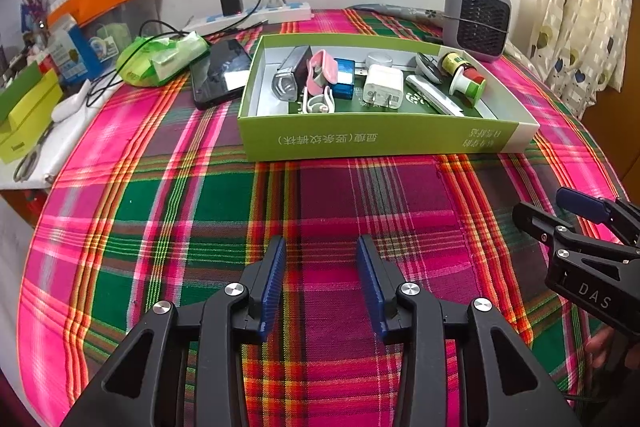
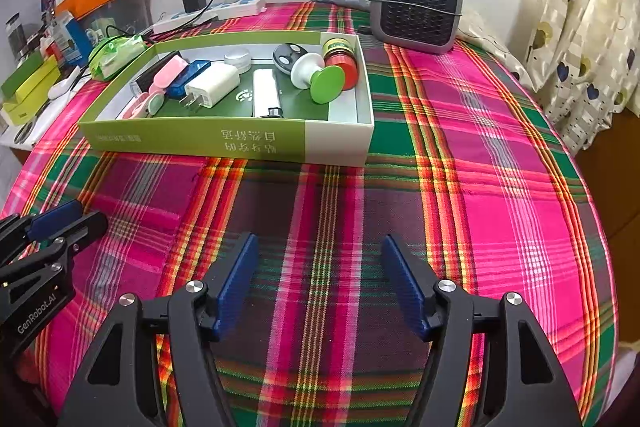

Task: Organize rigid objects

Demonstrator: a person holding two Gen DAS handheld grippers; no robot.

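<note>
Clutter was your main hazard here. The green box (image 1: 384, 139) sat on the plaid cloth (image 1: 224, 203) well ahead of both tools, and its contents were packed close, several touching. A reach for one piece could have nudged a neighbour or tipped the green-capped spool (image 2: 320, 77), which lay on its side against the red-lidded jar (image 2: 340, 61). The box's near wall stood between you and everything inside, so a low approach risked catching its rim and sliding the light carton across the cloth.

Your left gripper (image 1: 322, 283) was spread moderately and held nothing; your right gripper (image 2: 318, 283) gaped wider, also empty. Both hovered over bare cloth, near each other.

Inside the box, from left to right in the right wrist view, lay a dark boxy item, a pink case (image 2: 170, 73), a blue block (image 2: 190, 71), a white plug adapter (image 2: 212, 89) with its prongs toward you, a white bar (image 2: 266, 93), and a round dark disc (image 2: 290, 57). All looked hard-shelled and small. A phone (image 1: 220, 73) rested just outside the box's left wall.
</note>
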